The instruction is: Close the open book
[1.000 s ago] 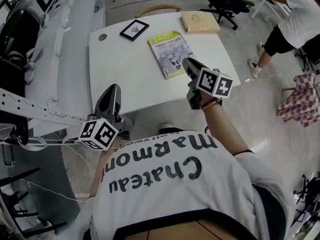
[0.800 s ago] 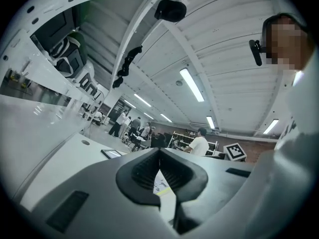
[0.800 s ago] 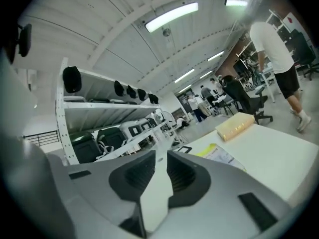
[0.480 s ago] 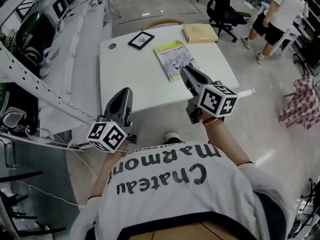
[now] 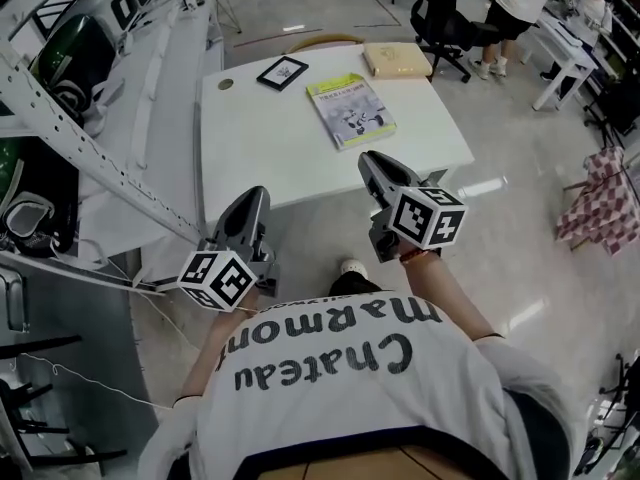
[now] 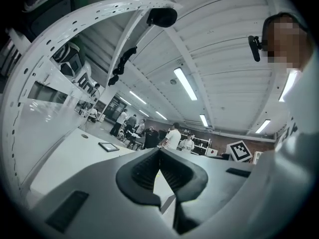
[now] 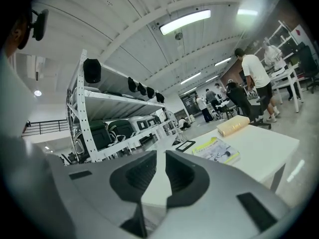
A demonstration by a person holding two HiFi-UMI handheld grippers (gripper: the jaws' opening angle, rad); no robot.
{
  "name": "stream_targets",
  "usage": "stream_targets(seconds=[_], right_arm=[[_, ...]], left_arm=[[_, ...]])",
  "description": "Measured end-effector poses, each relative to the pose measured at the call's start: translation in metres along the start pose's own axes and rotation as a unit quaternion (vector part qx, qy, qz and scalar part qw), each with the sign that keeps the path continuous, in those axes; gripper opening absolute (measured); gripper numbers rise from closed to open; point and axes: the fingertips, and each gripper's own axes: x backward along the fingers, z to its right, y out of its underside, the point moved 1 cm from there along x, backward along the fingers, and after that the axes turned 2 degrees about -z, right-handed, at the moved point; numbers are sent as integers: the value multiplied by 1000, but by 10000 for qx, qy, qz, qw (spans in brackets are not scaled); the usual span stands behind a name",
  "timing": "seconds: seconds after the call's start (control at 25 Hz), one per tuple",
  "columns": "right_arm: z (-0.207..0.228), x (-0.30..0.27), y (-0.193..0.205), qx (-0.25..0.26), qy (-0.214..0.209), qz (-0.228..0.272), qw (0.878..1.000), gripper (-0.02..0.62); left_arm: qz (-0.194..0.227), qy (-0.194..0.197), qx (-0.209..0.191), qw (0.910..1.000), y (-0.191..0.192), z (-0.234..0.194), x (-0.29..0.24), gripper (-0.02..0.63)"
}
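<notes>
The book [image 5: 350,111] lies closed and flat on the white table [image 5: 260,158], its yellow-green cover up; the right gripper view shows the book [image 7: 217,151] far ahead. My right gripper [image 5: 372,163] hangs at the table's front edge, short of the book and apart from it. Its jaws have just been closing and keep a narrow gap [image 7: 160,156] with nothing between them. My left gripper [image 5: 252,200] is off the table's front left corner, level, jaw tips meeting [image 6: 159,152], empty.
A small black picture frame [image 5: 281,71] and a tan box [image 5: 397,59] lie at the table's far side. White shelving [image 5: 90,118] runs along the left. People stand by an office chair [image 5: 450,18] at the back right.
Both grippers have drawn back toward me. The right one was over the book's near edge and now sits at the table's front edge. The book lies where it was.
</notes>
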Motion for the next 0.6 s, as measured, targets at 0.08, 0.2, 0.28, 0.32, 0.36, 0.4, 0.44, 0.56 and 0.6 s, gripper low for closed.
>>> stream_targets(seconds=[0.08,0.2,0.28,0.32,0.36,0.4,0.44,0.56,0.6], right_arm=[[2,1,4,13,7,-54,10000,71],[9,3,2,-24,2,-82,10000,71],[14,3,-1,-72,-28,-102,9999,71],[17,3,-3,-92,-46,-114,9999,71],[20,2,-6,-101,-62,-127,9999,71],[23,2,-9,-97,-73,-141,9998,71],[26,2,-12,-83,-85,-157,9998,71],[36,1,-22,-23,-140,-215,9997,69],[39,1,-25,-7,-159,-231,9996,69]], left_arm=[[-9,-18,4,10000,1,2,2,23],[5,-59,-36,10000,-1,8,0,23],[37,-102,-47,9999,-2,11,-3,23],[56,-126,-51,9999,-3,12,-5,23],[75,-150,-50,9998,-4,14,-8,23],[96,-176,-41,9998,-5,15,-11,23],[118,-203,-23,9997,-6,17,-14,23],[179,-278,51,9994,-5,23,-24,23],[190,-297,71,9994,-4,25,-28,23]])
